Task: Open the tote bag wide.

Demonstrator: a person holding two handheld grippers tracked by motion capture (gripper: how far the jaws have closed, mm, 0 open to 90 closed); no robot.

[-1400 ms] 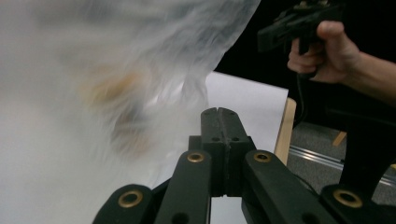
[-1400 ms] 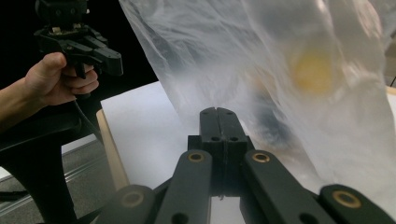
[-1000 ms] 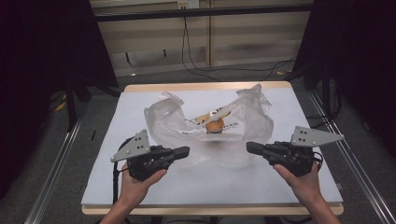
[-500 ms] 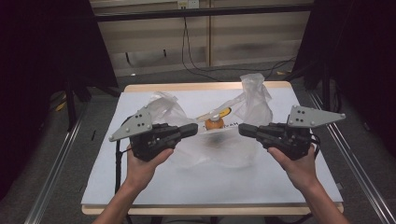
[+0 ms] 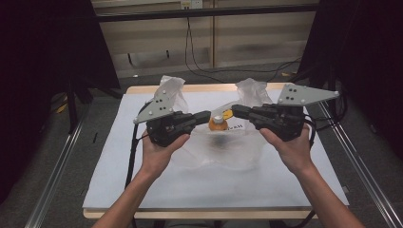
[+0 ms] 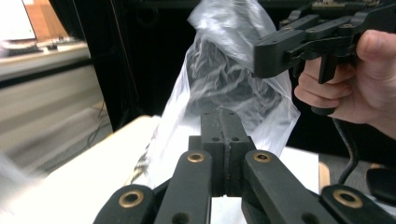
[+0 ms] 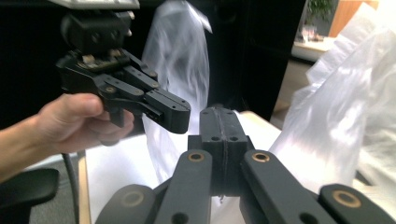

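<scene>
A: Left tool [image 5: 203,115] and right tool [image 5: 236,111] both clamped tight, each seemingly pinching film of the clear plastic bag [image 5: 223,147] lifted over the desk [image 5: 119,156]

B: The orange-capped bottle [image 5: 217,122] hangs inside, right between the tips, slightly nearer the left one

A: Bag ears stand up behind each tool. The pinch itself? Hard to make out, and the bottle's lower half blurs through the plastic

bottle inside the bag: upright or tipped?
Upright: the orange bottle stands cap-up inside the clear plastic bag, between the two grippers' tips.
</scene>
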